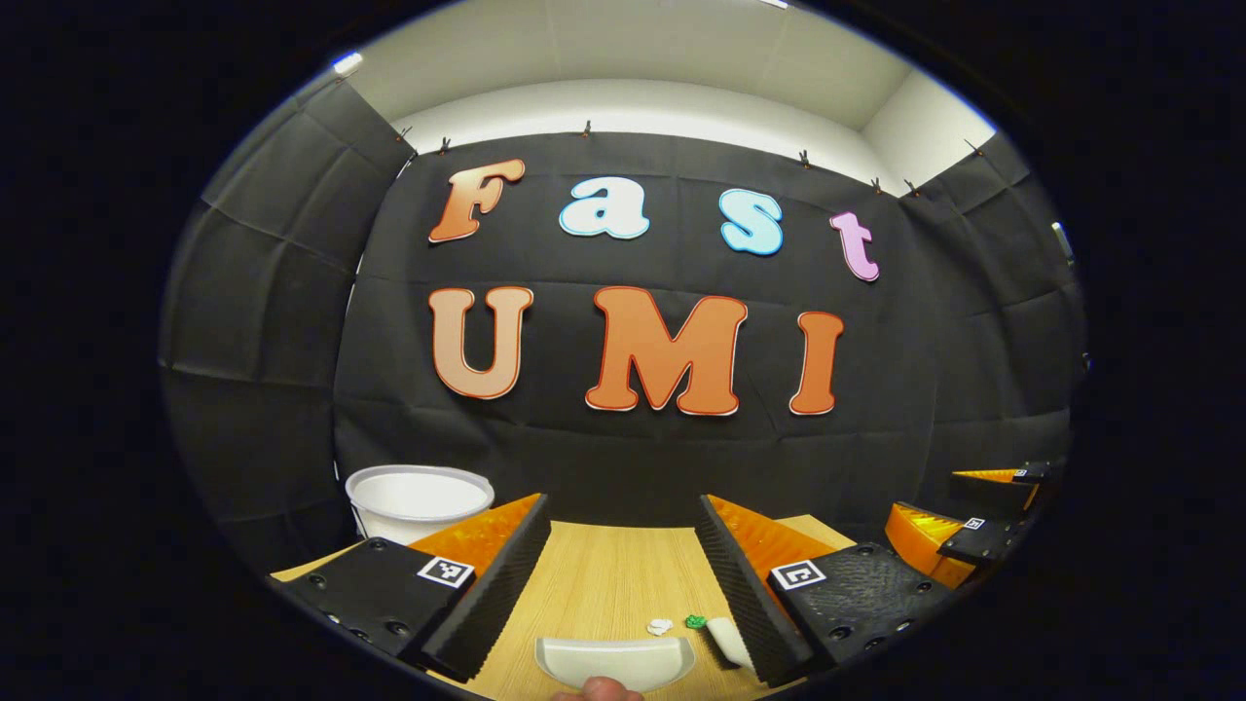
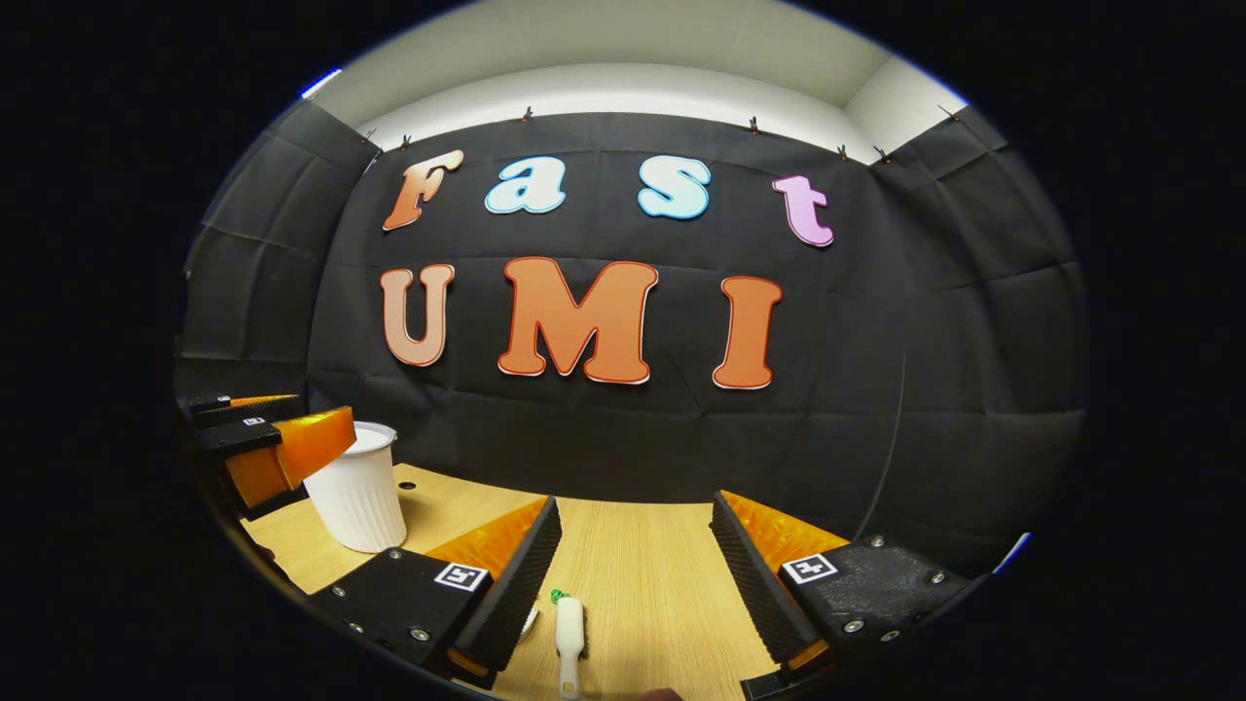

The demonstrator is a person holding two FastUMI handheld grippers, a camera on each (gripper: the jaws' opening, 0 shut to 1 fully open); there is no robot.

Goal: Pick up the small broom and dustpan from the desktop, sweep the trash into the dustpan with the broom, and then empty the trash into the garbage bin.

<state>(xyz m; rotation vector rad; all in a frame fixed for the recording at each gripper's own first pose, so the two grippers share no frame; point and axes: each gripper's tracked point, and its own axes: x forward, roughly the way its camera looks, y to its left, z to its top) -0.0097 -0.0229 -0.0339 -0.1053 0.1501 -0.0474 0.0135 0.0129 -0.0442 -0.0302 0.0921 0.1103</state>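
A white dustpan point(image 1: 613, 662) lies flat on the wooden desk point(image 1: 604, 574), just below and between my left gripper's fingers. My left gripper point(image 1: 623, 506) is open above it and holds nothing. To the dustpan's right lie a white scrap point(image 1: 660, 626) and a green scrap point(image 1: 695, 620). The white broom point(image 1: 725, 638) sits beside them, partly behind my finger. In the right gripper view the broom point(image 2: 569, 633) lies lengthwise on the desk under my open right gripper point(image 2: 635, 506), with the green scrap point(image 2: 558, 595) at its far end.
The white ribbed garbage bin point(image 1: 419, 501) stands at the desk's far left, next to the cloth wall. It also shows in the right gripper view point(image 2: 355, 487), beside the left gripper point(image 2: 273, 448). A person's fingertip point(image 1: 599, 689) touches the dustpan's near edge.
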